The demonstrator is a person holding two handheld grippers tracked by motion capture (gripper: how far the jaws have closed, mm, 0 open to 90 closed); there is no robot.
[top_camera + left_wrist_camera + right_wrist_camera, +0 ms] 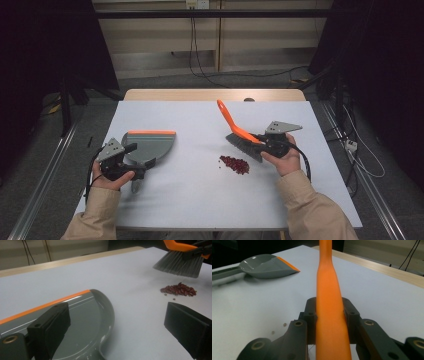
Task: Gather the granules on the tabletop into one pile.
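— Right gripper (264,141) first: what has it got?

— Its jaws are clamped on the orange handle of the brush (239,133). The right gripper view shows the handle (329,305) squeezed between both jaws. The bristles (178,265) hang just above and beside the beans (234,164), not touching them as far as I can tell.

— And the beans themselves?

— One small red heap, right of the table's middle, near the right hand (285,161). A few strays lie just beside it in the left gripper view (178,289).

— The other side?

— Left gripper (131,161) sits over the handle end of the dustpan (147,145). Its jaws stand wide apart in its own view, one over the pan (82,315), one over bare table, so it is spread and holds nothing yet. The pan lies flat, its orange lip (150,132) facing the far edge, well apart from the heap.

— So how far along?

— Barely begun, I'd judge. Brush picked up; pan not gripped; no bean swept or in the pan. Left to do: take the pan, bring lip and heap together, sweep in.

— Room to work?

— Plenty. The table (190,200) is bare between pan and heap. The heap is well clear of the near and right edges, though an outward stroke could roll beans toward the right edge.
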